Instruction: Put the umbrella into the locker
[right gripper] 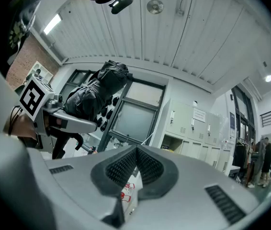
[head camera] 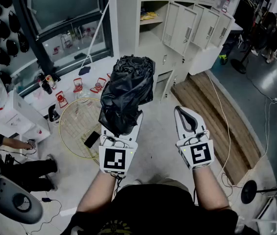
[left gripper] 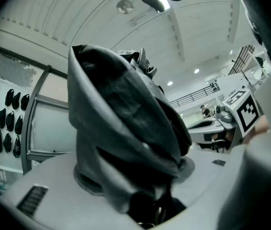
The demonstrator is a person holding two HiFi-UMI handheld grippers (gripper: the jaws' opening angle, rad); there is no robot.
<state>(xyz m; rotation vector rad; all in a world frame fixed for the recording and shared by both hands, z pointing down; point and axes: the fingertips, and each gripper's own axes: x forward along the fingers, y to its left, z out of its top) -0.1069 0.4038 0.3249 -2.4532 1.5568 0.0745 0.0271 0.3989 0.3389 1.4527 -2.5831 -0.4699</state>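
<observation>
A black folded umbrella (head camera: 128,89), its crumpled canopy upward, stands clamped between the jaws of my left gripper (head camera: 121,124) in the middle of the head view. In the left gripper view the umbrella (left gripper: 121,128) fills the picture and the left gripper (left gripper: 140,176) is shut on its lower end. To its right at about the same height, my right gripper (head camera: 182,111) is shut with nothing in it. In the right gripper view the right gripper (right gripper: 135,150) shows its pads meeting, with the umbrella (right gripper: 95,92) at the left. White lockers (head camera: 177,18) stand ahead, several doors open.
An open locker shelf holds something yellow (head camera: 150,16). On the floor lie a yellow wire hoop (head camera: 80,126), a phone (head camera: 91,139) and small red-and-white items (head camera: 77,84). A wooden platform (head camera: 217,116) runs along the right. A person (head camera: 11,165) crouches at the left; others (head camera: 273,33) stand far right.
</observation>
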